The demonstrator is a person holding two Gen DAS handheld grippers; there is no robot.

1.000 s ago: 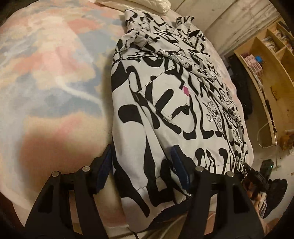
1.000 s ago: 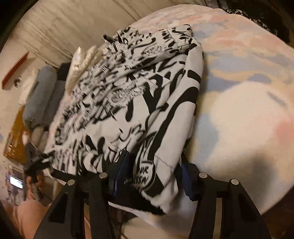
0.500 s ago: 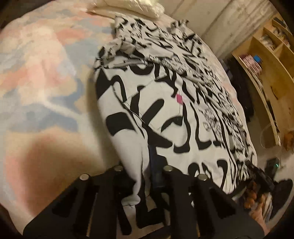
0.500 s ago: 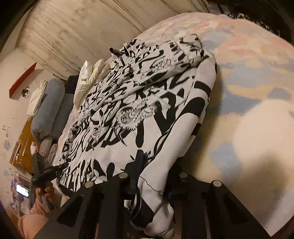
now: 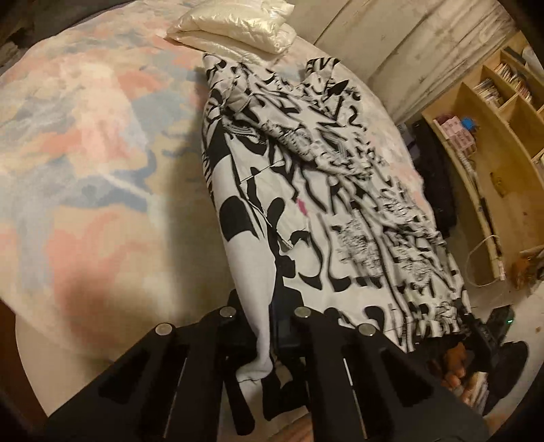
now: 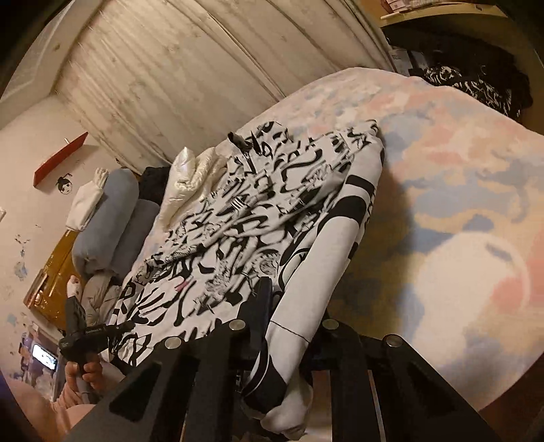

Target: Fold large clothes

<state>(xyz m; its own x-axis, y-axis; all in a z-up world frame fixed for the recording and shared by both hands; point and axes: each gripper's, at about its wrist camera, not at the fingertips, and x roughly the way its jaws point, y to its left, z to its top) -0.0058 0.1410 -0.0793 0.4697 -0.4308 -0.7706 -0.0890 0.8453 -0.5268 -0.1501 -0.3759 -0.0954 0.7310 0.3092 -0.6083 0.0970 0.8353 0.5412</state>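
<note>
A large white garment with black graphic print (image 5: 306,210) lies lengthwise on the bed. In the left wrist view my left gripper (image 5: 263,316) is shut on its near hem corner, and the cloth hangs bunched between the fingers. My right gripper (image 5: 476,326) shows at the hem's other corner, with a hand below it. In the right wrist view the garment (image 6: 272,221) rises off the blanket at its near edge. The right gripper (image 6: 289,326) has its jaws closing, with a thick fold of the hem pinched between them. The left gripper (image 6: 115,328) is at the far left hem.
A pastel pink, blue and cream blanket (image 5: 85,170) covers the bed. A shiny white pillow (image 5: 238,23) lies at the head. Wooden shelves (image 5: 493,119) stand to the right. Grey bolsters (image 6: 112,210) lean by the wall; dark clothes (image 6: 476,85) are piled beyond the bed.
Both grippers stood open around the hem a second ago. They have closed on it and risen, lifting the near edge of the garment off the blanket.
</note>
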